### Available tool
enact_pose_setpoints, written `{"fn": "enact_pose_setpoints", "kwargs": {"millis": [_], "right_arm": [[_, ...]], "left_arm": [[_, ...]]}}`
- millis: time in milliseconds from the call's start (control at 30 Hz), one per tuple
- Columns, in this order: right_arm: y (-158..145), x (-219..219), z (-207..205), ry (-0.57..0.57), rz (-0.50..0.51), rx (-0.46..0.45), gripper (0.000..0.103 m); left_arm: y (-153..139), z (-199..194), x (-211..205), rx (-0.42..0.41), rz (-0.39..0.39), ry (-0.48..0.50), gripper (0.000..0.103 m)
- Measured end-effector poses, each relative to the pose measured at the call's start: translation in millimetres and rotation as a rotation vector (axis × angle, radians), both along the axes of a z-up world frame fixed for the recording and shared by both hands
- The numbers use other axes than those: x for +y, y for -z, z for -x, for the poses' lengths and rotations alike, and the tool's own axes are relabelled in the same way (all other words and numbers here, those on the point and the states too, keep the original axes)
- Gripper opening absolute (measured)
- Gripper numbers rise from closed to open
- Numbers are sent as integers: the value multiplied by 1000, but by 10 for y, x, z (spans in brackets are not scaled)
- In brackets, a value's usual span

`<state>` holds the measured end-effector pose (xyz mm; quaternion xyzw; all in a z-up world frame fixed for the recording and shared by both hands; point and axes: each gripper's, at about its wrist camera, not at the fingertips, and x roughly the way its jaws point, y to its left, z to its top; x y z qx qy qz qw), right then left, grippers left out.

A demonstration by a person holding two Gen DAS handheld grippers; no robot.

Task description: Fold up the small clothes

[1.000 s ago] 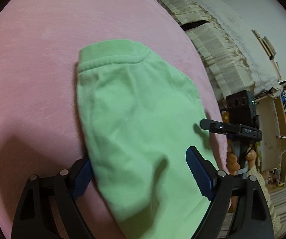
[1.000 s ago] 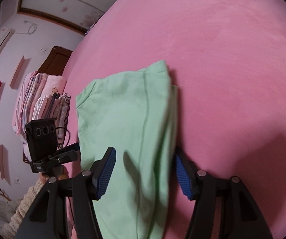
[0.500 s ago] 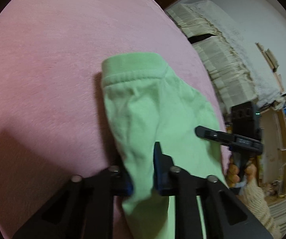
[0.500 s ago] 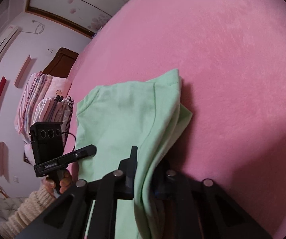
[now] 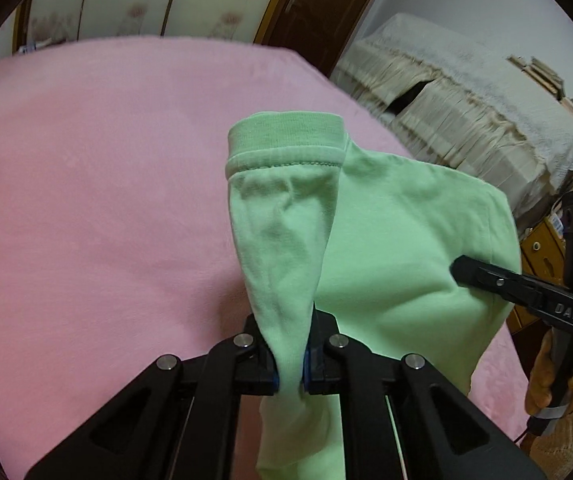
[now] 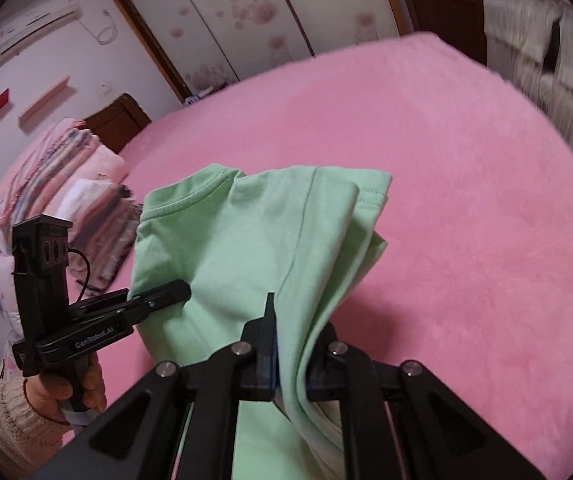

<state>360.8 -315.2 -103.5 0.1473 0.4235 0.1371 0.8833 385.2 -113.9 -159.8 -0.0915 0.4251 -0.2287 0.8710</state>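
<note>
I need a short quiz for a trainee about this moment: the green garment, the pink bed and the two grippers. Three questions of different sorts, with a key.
1. True or false: the left gripper is shut on the green garment.
2. What is the right gripper holding?
A. the pink bed cover
B. several bunched layers of the green garment
C. nothing
3. Fill in: the ribbed band of the garment shows in the ____ wrist view.

Key: 1 true. 2 B; the pink bed cover lies behind the cloth, not between the pads. 3 left.
</note>
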Motion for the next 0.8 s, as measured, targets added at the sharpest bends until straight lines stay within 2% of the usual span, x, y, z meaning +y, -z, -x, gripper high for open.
{"fn": "enact_pose_setpoints", "kwargs": {"millis": [300,467,633,733,800], "right_arm": [[-1124,975,667,-146,87,-164,8],[-1615,1771,789,-252,77,-262,8],[-1924,2655,616,-337,25,-315,8],[-2036,3162,387,-376,-19,-335,8],[-2074,3493,164,-395,-60,-328,8]], "left_arm": [[-1097,881,970,-147,-23,-38,5],[-1650,1270,1865,-215,-91,-100,6],[-2068,1315,2751,-258,-221,-200,6],[-2279,1112,3267,-276,-316,-268,6],[-2357,991,3599,-274,-348,-308,6]]}}
